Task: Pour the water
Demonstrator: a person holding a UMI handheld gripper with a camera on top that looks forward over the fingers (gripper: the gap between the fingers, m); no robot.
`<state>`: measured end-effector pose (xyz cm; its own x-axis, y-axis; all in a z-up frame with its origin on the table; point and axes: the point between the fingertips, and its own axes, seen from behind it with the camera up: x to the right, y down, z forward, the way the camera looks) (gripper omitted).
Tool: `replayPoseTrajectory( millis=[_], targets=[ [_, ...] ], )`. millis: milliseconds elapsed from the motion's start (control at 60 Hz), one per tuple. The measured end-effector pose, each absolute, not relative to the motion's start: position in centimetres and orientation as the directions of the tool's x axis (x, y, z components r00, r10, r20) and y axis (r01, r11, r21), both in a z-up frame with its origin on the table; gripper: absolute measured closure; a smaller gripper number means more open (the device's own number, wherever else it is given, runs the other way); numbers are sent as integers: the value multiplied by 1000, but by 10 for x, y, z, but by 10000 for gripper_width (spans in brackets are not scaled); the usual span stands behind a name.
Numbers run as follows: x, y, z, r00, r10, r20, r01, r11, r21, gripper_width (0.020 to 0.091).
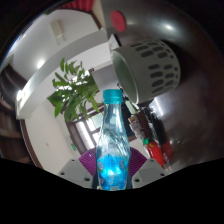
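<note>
One clear blue-capped bottle stands clamped in the claw; one white perforated cup at one o'clock, one leafy plant at ten.

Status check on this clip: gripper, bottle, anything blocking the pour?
Gripper shut on water bottle, held upright, blue cap on. White perforated pot above and beyond. Green plant beside bottle, apart. Nothing in the way.

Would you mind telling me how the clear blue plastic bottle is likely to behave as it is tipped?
The clear blue plastic bottle, held between the fingers, looks thin-walled, so it may flex under pressure. Its smooth surface could slip. Its blue cap appears on, so probably nothing pours yet.
</note>
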<state>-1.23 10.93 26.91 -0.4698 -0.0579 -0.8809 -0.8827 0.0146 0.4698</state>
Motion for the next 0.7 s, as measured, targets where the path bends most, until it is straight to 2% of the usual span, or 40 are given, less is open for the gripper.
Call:
replayPoseTrajectory(
  millis=[150,267,317,383,433,500,517,567,633,700],
  targets=[
    [-2,102,271,-548,-17,-836,-836,50,547,715],
    [-15,80,272,-518,-31,-855,-855,51,516,711],
    [-12,91,264,-500,-39,-865,-866,51,498,711],
    [-20,84,267,-429,-48,-902,-903,44,427,715],
    [-32,78,269,-327,-58,-943,-945,27,326,714],
    [-46,63,290,-133,-62,-989,-991,-24,134,714],
    [-50,80,278,-75,-67,-995,-996,-37,78,713],
    [-58,74,297,122,-61,-991,-990,-84,-117,712],
    [-52,57,327,401,-42,-915,-911,-126,-393,690],
    [-34,52,339,658,-68,-750,-750,-146,-645,689]
  ],
)
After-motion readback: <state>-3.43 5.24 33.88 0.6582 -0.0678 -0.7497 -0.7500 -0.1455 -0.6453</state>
